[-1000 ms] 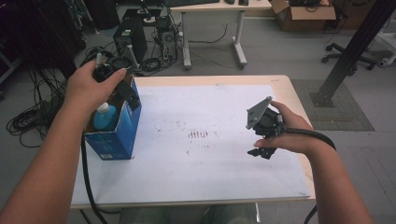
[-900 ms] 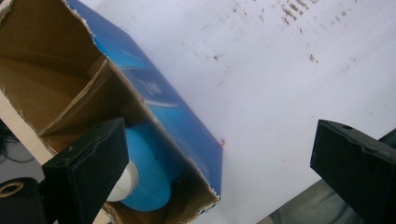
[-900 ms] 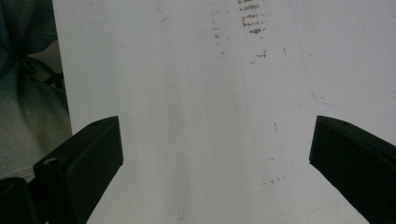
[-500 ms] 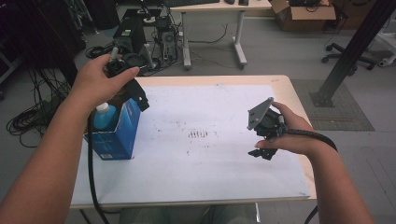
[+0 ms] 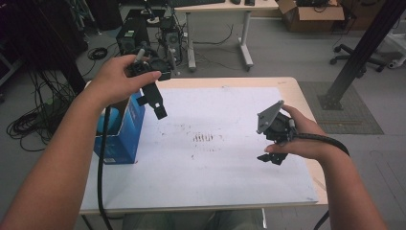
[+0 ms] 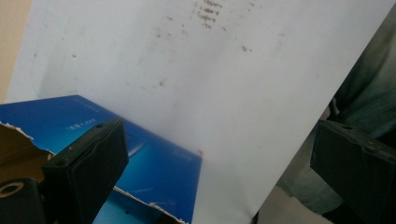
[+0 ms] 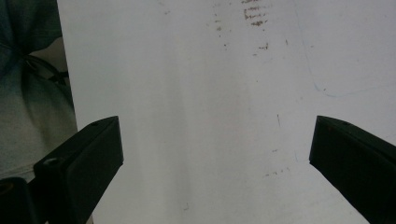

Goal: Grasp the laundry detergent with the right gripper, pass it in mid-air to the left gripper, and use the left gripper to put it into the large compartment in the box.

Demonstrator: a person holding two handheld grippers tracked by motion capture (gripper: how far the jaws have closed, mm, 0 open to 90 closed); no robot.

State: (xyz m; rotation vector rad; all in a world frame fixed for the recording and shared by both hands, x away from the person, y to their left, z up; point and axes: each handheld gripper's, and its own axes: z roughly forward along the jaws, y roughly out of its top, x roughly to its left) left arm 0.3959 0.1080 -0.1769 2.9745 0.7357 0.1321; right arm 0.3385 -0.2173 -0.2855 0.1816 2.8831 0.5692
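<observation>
Hovering above the blue box at the left of the frame, the left gripper has its jaws spread wide and empty.
The forearm hides the box's contents. At right, the right gripper hangs with jaws spread over the white sheet, its stained middle bare.

Grey concrete floor. Wooden bench topped with a stained white sheet. Behind it a white-legged desk, computer towers under it, tangled black cables at left. Cardboard box far right, office chair base, black metal post on a grey mat.
</observation>
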